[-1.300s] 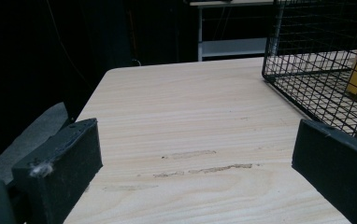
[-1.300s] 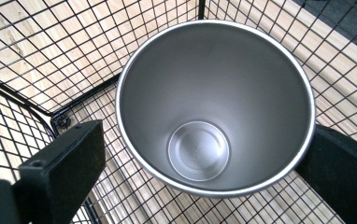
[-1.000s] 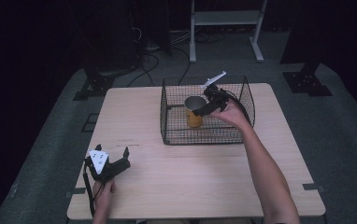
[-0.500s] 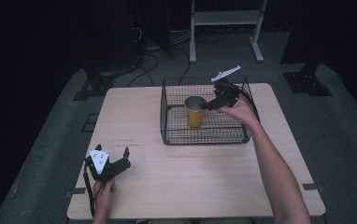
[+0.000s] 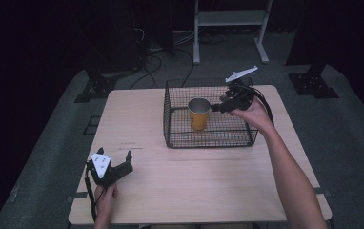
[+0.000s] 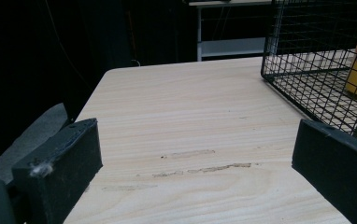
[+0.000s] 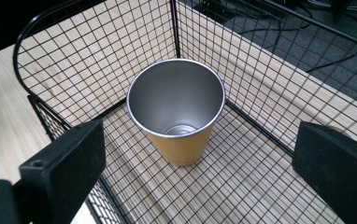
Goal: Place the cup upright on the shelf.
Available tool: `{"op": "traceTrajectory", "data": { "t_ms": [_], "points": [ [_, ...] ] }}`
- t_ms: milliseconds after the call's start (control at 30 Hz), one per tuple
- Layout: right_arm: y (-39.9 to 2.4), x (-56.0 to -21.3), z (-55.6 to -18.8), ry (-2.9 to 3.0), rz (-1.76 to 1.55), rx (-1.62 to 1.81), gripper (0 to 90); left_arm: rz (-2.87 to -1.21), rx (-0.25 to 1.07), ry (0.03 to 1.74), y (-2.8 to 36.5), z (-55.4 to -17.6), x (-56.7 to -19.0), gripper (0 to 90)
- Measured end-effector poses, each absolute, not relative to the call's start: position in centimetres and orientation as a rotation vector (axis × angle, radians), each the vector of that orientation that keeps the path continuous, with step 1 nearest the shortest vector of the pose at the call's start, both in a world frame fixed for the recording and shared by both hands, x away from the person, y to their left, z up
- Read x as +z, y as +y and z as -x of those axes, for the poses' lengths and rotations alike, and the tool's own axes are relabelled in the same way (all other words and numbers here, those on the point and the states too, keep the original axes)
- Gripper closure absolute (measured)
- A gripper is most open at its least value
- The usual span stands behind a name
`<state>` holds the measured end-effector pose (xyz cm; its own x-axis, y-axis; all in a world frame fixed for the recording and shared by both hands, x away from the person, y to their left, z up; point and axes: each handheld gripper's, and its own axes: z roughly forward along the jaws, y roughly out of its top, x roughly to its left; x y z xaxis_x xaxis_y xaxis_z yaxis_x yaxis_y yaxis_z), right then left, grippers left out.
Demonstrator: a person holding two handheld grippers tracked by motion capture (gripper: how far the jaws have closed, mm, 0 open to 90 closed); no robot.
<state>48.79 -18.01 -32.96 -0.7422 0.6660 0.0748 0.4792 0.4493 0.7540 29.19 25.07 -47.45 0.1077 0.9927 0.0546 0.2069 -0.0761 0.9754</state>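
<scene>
Since the earlier frame my right gripper (image 5: 214,108) drew back right of the cup (image 5: 199,113), jaws spread, inside the basket (image 5: 208,138).

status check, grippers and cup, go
Right gripper open, above the basket, just off the cup. Left gripper open, idle near the table edge. Cup upright, empty, inside basket. Nothing between fingers and cup.

Left black two-jaw gripper (image 5: 115,168) resting near the tabletop's front left corner, jaws spread, right black two-jaw gripper (image 5: 222,106) raised on an outstretched arm, jaws wide
</scene>
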Motion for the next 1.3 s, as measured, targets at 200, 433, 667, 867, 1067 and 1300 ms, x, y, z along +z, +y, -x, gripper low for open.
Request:
{"op": "traceTrajectory", "data": {
  "t_ms": [200,433,667,867,1067,1300],
  "points": [
    [-19.1,-32.8,-48.2,2.452,-1.011,1.182,2.5,-1.458,1.073,1.255,25.1,-29.2,-47.5,0.8],
    [-20.1,-32.8,-47.5,2.444,-1.015,1.200,2.5,-1.459,1.074,1.254,25.1,-29.2,-47.5,0.8],
    [-20.6,-33.1,-46.7,2.444,-1.018,1.204,2.5,-1.460,1.075,1.253,25.0,-29.2,-47.5,0.8],
    [-21.1,-33.2,-46.0,2.441,-1.014,1.227,2.6,-1.460,1.074,1.253,25.1,-29.2,-47.5,0.8],
    [-21.6,-33.5,-44.9,2.449,-1.008,1.253,2.6,-1.462,1.075,1.252,25.0,-29.2,-47.5,0.8],
    [-22.1,-33.9,-44.1,2.452,-0.998,1.265,2.6,-1.462,1.076,1.252,25.0,-29.2,-47.5,0.8]
  ]
}}
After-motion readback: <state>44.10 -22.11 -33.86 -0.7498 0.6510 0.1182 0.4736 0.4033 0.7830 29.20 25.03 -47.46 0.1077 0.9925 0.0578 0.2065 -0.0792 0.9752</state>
